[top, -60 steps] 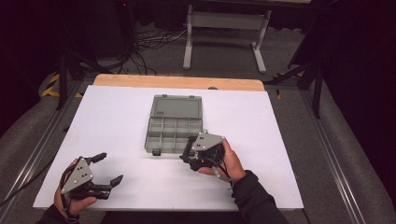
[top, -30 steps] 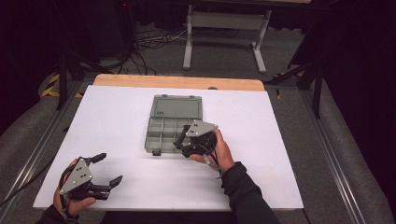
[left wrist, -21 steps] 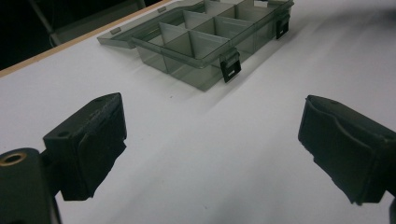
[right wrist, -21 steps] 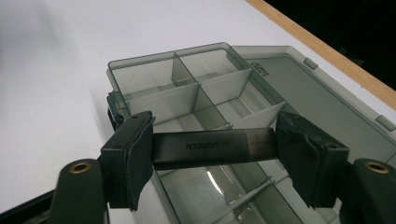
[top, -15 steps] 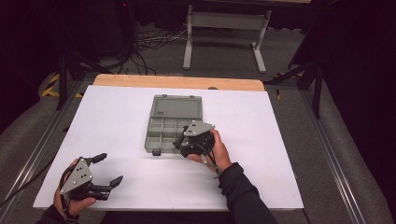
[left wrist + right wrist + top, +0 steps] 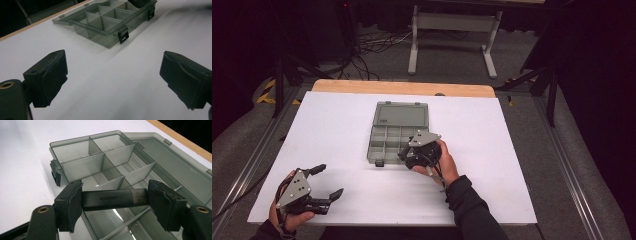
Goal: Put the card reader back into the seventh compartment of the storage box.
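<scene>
Hands first, nearest to us: our left gripper point(image 6: 323, 185) rests low at the near-left corner of the white table point(image 6: 337, 125), jaws spread wide with nothing between them. From its own camera we see bare white surface between the pads and the organizer box point(image 6: 107, 22) well off ahead.

Moving up to our right gripper point(image 6: 115, 200), and this is where the action is. It's clamped on a small dark adapter point(image 6: 113, 198) with lettering along its side, gripped end to end, held level just above the near-right compartments of the box point(image 6: 100, 162). From the high view the right gripper point(image 6: 409, 156) hangs over the box's near-right corner.

Farther on, the box lies open in the middle of the table, clear lid point(image 6: 402, 114) folded flat away from us, dividers point(image 6: 105, 161) standing; the compartments we can see look empty.

So we judge the pick is done and the carry nearly done. What's left: lower the adapter into a compartment, let go, back out, and perhaps close the lid and its front latches point(image 6: 123, 35).
</scene>
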`<state>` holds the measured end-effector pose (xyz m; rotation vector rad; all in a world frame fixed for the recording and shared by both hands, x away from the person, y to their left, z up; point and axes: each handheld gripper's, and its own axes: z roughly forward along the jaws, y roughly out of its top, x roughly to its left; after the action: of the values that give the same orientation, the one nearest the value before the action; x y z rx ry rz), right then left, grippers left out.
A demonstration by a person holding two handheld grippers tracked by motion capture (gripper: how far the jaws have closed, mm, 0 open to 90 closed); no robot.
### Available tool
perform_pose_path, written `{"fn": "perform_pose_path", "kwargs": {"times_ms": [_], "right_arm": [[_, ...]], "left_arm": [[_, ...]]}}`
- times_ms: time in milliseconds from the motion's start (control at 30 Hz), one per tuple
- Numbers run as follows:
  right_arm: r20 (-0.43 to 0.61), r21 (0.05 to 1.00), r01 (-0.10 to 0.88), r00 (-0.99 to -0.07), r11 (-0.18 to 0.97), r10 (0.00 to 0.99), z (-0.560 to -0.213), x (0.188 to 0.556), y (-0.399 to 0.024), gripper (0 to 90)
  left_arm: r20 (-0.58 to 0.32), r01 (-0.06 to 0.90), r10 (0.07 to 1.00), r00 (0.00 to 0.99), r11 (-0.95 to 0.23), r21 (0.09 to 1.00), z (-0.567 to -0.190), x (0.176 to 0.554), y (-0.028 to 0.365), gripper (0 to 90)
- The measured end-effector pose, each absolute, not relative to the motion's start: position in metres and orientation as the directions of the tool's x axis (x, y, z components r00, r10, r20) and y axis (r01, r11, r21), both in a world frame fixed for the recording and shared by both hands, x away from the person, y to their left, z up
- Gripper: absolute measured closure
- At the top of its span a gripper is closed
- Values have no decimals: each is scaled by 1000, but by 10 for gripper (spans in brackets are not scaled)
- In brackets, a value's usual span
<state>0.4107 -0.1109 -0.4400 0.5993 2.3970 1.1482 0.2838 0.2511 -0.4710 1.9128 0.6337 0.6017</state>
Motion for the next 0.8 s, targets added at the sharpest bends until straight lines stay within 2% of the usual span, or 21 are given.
{"fn": "perform_pose_path", "kwargs": {"times_ms": [800], "right_arm": [[-182, 800, 202, -816, 565, 549, -442, 410, -109, 318]], "left_arm": [[139, 164, 656, 741, -378, 911, -471, 284, 251, 86]]}}
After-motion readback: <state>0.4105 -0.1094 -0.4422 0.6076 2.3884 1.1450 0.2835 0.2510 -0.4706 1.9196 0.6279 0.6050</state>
